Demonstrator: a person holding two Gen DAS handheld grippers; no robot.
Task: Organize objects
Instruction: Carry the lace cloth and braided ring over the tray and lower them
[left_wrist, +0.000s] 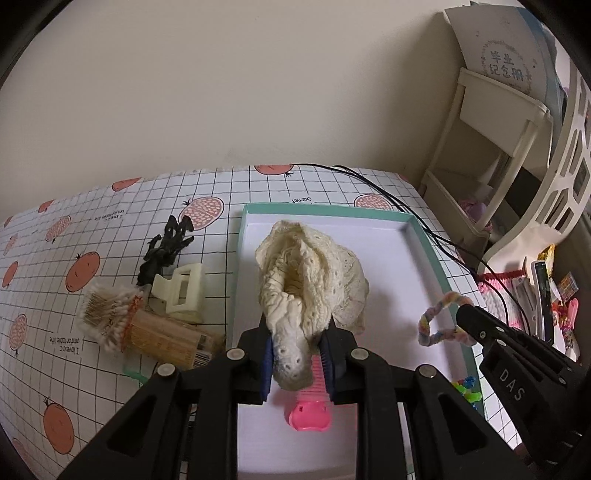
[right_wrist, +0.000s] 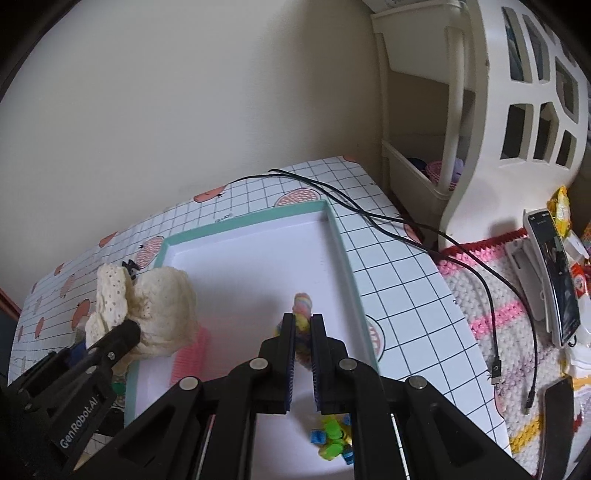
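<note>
Over tray (left_wrist: 424, 236): left gripper (left_wrist: 300, 341) clamps cream scrunchie (left_wrist: 314, 280); right gripper (right_wrist: 303, 325) clamps pastel tie (right_wrist: 302, 306).

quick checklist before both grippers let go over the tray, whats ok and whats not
1. Left gripper shut on cream lace scrunchie: ok.
2. Right gripper shut on pastel hair tie: ok.
3. Both items over the teal-rimmed tray: ok.
4. Bare tray floor under the hair tie: ok.
5. Under the scrunchie: not ok, pink comb lies there.
6. Height above the tray floor: cannot tell.
</note>
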